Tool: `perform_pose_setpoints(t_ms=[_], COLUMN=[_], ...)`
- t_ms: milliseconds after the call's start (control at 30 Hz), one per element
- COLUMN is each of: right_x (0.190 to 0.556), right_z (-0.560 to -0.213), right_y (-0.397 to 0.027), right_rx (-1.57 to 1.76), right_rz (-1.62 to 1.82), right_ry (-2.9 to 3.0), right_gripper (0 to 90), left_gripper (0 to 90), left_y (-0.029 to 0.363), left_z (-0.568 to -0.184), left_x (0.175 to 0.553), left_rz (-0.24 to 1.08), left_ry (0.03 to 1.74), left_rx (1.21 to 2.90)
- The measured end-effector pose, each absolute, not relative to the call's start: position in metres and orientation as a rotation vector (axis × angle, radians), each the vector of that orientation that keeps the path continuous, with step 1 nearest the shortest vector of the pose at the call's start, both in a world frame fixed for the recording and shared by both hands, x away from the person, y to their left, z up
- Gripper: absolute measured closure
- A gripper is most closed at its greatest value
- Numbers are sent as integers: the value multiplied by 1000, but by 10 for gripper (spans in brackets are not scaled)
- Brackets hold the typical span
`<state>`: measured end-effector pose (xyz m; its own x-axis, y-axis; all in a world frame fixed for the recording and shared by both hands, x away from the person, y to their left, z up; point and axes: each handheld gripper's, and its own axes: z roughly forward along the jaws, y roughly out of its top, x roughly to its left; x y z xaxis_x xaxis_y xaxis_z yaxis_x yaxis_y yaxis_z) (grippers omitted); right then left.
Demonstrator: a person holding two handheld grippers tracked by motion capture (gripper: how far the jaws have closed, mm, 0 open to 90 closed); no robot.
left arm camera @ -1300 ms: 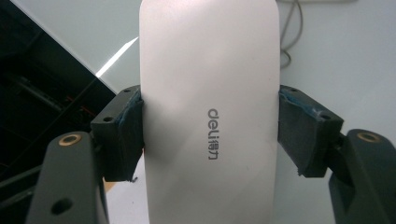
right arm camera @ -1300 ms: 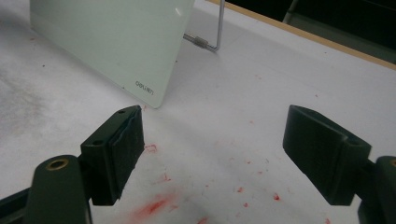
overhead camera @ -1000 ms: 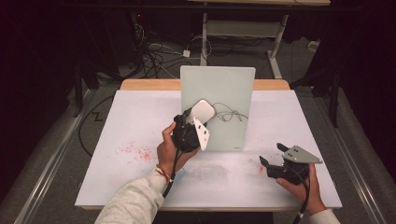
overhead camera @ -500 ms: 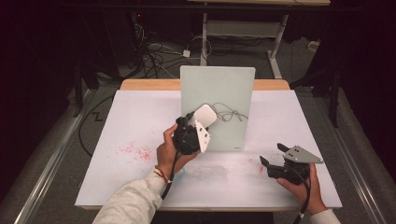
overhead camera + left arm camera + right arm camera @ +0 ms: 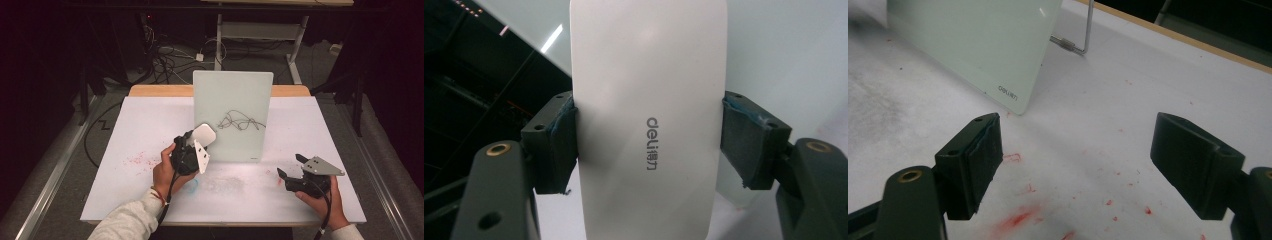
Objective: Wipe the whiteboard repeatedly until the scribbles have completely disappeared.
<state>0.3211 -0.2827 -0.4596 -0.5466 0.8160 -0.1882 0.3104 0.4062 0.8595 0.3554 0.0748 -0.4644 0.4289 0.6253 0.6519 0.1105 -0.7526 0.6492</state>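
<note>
Eraser [image 5: 204, 134] in left gripper [image 5: 192, 145] has risen slightly.

Black two-jaw tools with brass-ringed screw holes, blue-edged pads, black cables; pale grey sleeves, red wristband.

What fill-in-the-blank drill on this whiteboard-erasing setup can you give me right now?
1. The left tool is shut on a white ____ branded deli.
2. The glass board bears a black ____ near its middle.
3. The right tool has its jaws ____ and holds nothing.
4. The stains on the table under the right tool are ____ in colour.

Missing words: eraser; scribble; open; red
</note>
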Motion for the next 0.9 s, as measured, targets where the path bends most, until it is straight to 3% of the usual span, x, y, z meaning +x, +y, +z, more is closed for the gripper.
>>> perform_pose_setpoints(t_ms=[167, 533, 733, 900], right_x=[322, 322, 322, 321], right_z=[-460, -461, -461, -461], right_y=[-284, -283, -283, -284], right_rx=[960, 958, 954, 958], right_rz=[1077, 1074, 1070, 1073], right_ry=[2057, 2063, 2067, 2062], right_gripper=[214, 214, 214, 214], left_gripper=[292, 292, 292, 292], left_y=[56, 18, 16, 37], left_z=[-470, -432, -418, -407], left_x=[352, 366, 372, 376], left_rz=[1301, 1297, 1272, 1265], left_ry=[571, 591, 593, 651], left_rx=[2202, 2141, 2128, 2098])
